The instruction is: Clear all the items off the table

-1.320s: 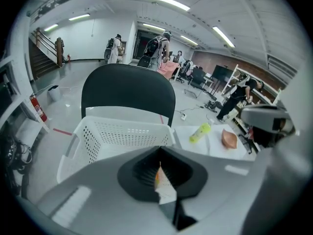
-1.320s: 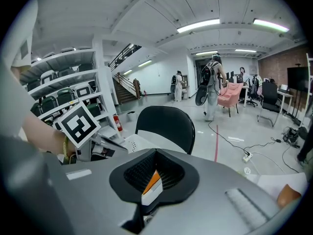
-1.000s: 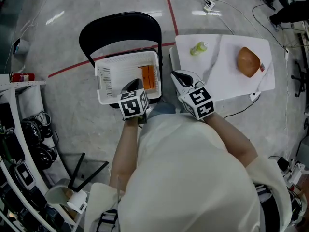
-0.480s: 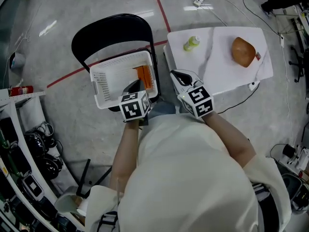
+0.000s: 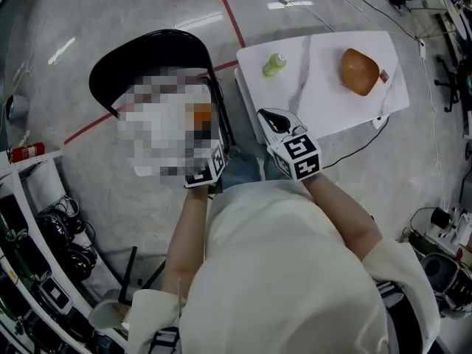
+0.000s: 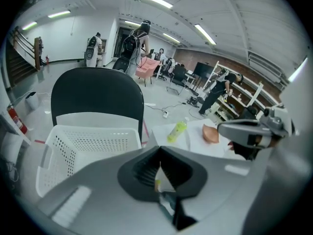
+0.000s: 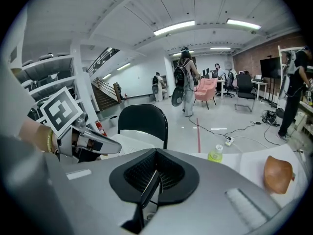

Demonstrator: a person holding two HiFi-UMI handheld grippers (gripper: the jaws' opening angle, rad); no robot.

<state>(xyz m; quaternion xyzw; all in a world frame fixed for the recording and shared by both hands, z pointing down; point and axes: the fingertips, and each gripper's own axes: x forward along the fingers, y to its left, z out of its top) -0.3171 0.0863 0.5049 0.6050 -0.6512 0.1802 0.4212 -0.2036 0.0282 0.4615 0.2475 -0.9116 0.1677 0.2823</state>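
White tabletop (image 5: 324, 98) carries one green bottle (image 5: 274, 64) and one brown rounded item (image 5: 359, 71), well apart. One white basket (image 6: 88, 141) on one black chair (image 5: 147, 50). Left gripper (image 6: 159, 173) and right gripper (image 7: 149, 180) both closed, empty.

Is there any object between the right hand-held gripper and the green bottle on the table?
Nothing visible does. Only bare table lies between the right hand-held gripper and the green bottle. The brown object lies farther right, away from that line.

No print is legible, even on the green bottle (image 5: 274, 64).
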